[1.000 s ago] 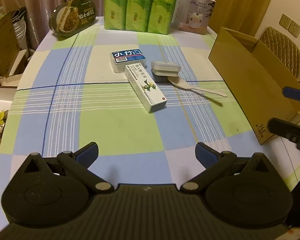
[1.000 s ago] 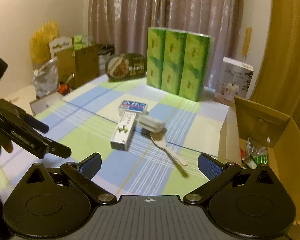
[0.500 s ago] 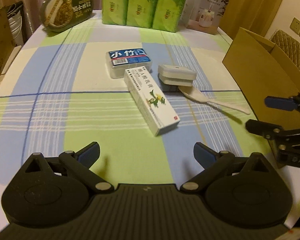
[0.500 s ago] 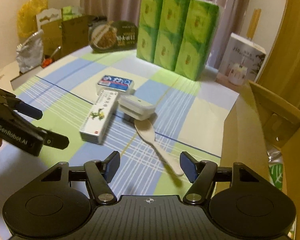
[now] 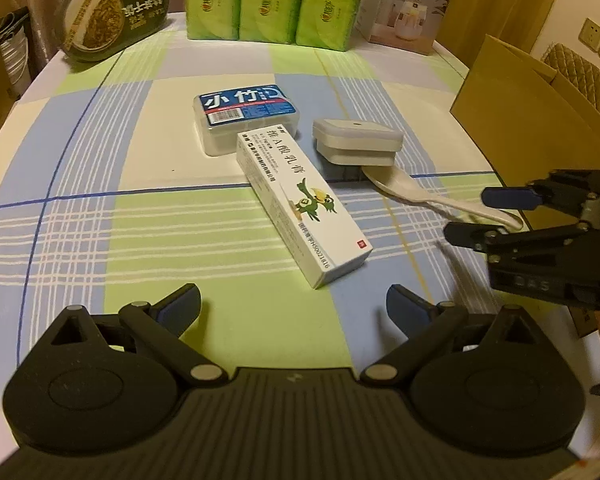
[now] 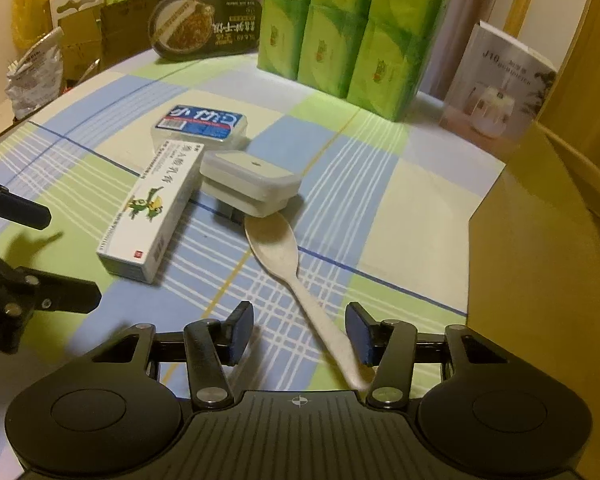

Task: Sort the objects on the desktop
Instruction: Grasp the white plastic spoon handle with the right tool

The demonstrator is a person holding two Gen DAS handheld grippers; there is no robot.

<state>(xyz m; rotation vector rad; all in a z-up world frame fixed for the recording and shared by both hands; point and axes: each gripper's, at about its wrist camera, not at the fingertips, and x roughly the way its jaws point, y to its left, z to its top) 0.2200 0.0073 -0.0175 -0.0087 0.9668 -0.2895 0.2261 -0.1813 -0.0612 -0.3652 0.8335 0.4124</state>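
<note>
On the counter (image 5: 80,220), covered by a checked cloth of blue, green and cream, four small things were grouped near the middle. A long white cardboard carton printed with a green cartoon bird (image 5: 300,204) was laid diagonally, its far end touching a clear plastic case with a blue label (image 5: 246,116). Just beside the carton, toward the counter's right edge, a flat white plastic box with a lid (image 5: 358,140) was set, and the bowl of a cream plastic spoon (image 6: 296,276) was tucked against its near side, the handle stretched toward the right edge.

The right gripper (image 6: 298,334) was held low over that handle. Its fingers (image 6: 240,332) had just been closing and were seen half-closed, with the handle between them, close to the right-hand pad; whether that pad touched it could not be told, and no clamping was seen.

The left gripper (image 5: 292,306) was held above bare cloth short of the carton's near end, its fingers (image 5: 180,304) spread wide with nothing between them.

A brown cardboard box (image 5: 540,120) stood at the right edge. Green tissue packs (image 5: 268,4) were lined along the far edge.
</note>
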